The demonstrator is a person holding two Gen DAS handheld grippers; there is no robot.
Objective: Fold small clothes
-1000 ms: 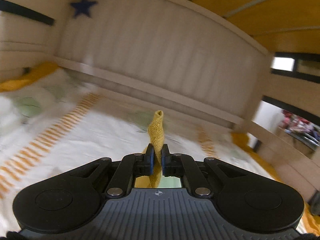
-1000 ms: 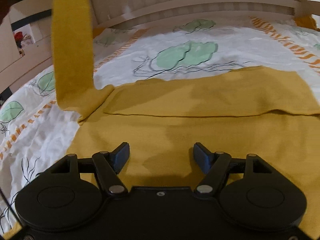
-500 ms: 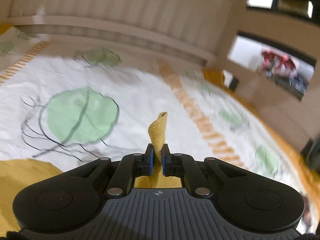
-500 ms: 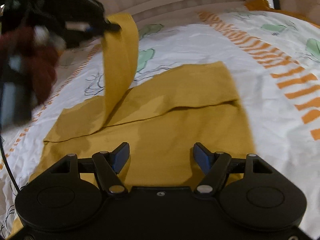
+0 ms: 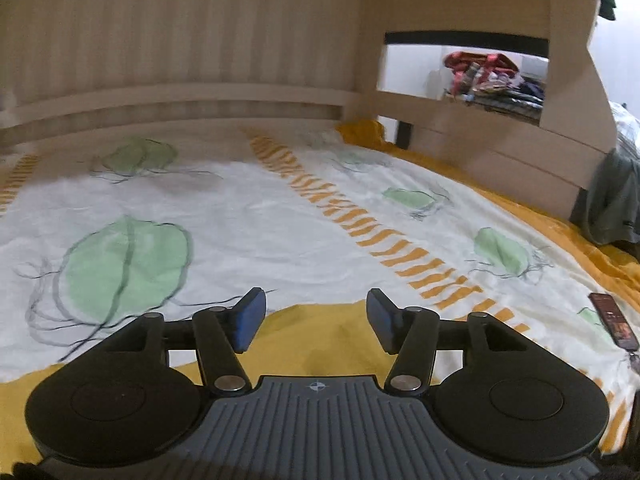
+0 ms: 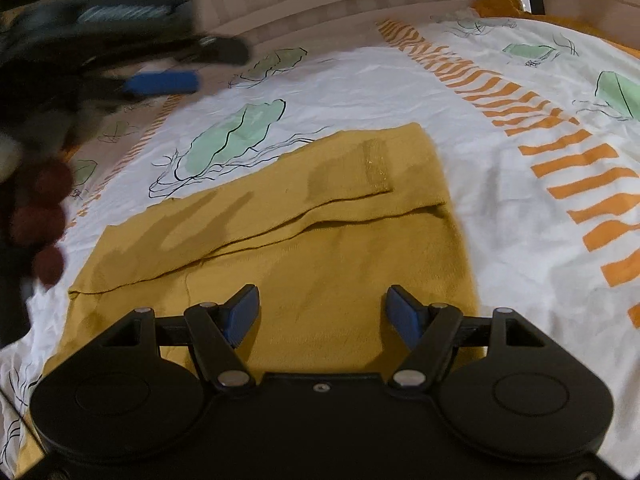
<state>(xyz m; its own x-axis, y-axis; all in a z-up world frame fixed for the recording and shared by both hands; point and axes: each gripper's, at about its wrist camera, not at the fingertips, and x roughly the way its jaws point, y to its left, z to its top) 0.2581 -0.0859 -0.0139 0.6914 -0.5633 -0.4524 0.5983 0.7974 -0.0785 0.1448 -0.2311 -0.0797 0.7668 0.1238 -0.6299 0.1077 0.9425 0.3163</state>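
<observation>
A mustard-yellow garment (image 6: 320,248) lies flat on the bed, one sleeve folded across it so that the cuff (image 6: 376,168) rests near its right edge. My right gripper (image 6: 322,302) hovers open over the garment's near part, with nothing between its blue pads. My left gripper (image 5: 316,308) is opening above the garment's edge (image 5: 332,344), and its jaws hold nothing. In the right wrist view the left gripper (image 6: 200,66) shows as a blur at the upper left, above the sheet beyond the garment.
The bed sheet (image 5: 280,220) is white with green leaves and orange stripes. A wooden headboard (image 5: 180,100) runs along the far side. A phone (image 5: 612,324) lies on the sheet at the right. A grey cloth (image 5: 612,200) hangs at the bed's right end.
The left gripper came down with the sleeve pinched in it, then opened and let it go. The sleeve now lies flat across the garment. The right gripper stayed open.
</observation>
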